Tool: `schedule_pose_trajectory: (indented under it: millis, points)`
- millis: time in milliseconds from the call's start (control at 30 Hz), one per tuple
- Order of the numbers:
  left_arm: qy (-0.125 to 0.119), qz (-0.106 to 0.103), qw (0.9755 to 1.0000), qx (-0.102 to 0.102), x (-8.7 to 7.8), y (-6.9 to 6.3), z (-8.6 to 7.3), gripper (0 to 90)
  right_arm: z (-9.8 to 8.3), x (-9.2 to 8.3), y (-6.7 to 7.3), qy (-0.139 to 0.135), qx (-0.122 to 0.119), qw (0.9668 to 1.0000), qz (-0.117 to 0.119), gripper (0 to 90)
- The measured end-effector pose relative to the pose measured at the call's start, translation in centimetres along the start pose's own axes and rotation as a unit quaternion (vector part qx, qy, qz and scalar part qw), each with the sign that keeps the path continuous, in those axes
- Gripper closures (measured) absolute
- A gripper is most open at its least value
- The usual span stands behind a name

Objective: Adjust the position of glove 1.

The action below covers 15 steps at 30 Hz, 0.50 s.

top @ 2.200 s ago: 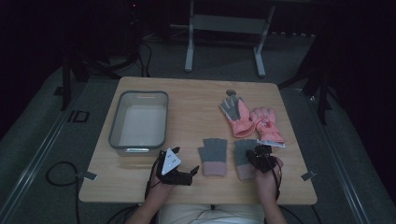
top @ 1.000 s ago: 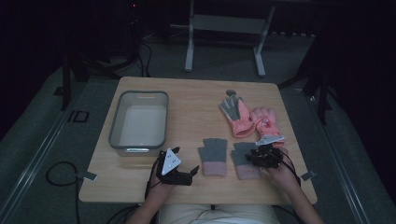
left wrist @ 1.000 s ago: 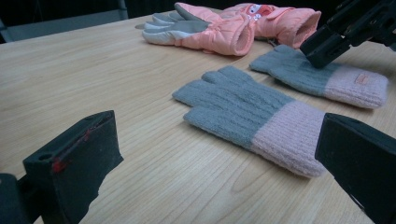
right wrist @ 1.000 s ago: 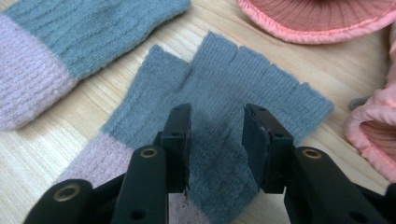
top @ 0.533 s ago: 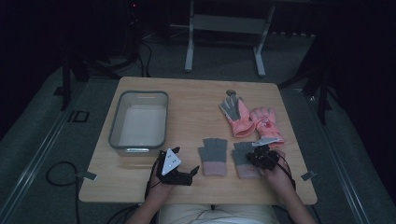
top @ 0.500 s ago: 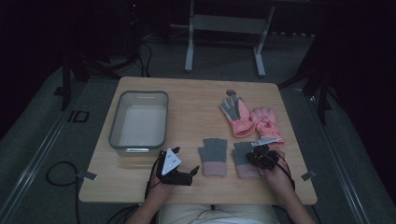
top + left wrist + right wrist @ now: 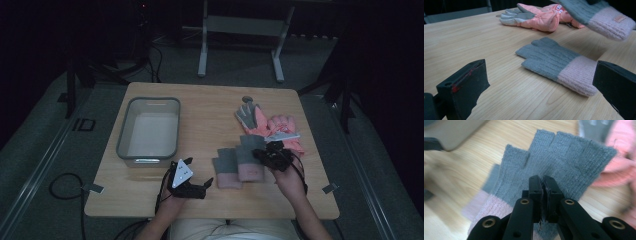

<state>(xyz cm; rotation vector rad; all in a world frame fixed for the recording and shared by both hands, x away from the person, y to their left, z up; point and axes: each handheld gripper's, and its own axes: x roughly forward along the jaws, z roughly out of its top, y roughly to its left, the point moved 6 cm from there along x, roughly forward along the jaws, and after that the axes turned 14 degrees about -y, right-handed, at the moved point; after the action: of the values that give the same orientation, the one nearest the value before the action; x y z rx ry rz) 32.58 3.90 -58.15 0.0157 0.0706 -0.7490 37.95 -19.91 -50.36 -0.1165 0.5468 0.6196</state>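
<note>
High view: right hand-held gripper [image 7: 261, 155] has just clamped a grey-pink glove [image 7: 248, 159], lifting it right of its mate [image 7: 226, 168].

Left view: I see the mate [image 7: 556, 63] flat ahead between wide-apart jaws.

Right view: pads pinch the knit [image 7: 564, 157], fingers pointing far.

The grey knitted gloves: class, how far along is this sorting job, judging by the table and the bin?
Done: nothing shows inside the grey bin. In hand: the right gripper is shut on one grey knitted glove, lifted off the table. Left: its partner glove lies flat before the open left gripper, and the pink gloves lie untouched farther back.
</note>
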Motion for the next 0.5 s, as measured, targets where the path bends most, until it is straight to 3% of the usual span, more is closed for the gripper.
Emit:
schedule_pose_trajectory:
  millis: [233, 500]
  points:
    - [-0.001, -0.001, 1.0, 0.003, 0.0, -0.1, 0.0, 0.0, 0.1, 2.7, 3.6, 0.013, -0.007, 0.9994, 0.031, 85.8]
    - [0.002, -0.002, 1.0, 0.006, 0.0, -0.1, 0.0, 0.0, -1.2, 4.6, 4.5, 0.03, 0.01, 0.999, 0.032, 85.8]
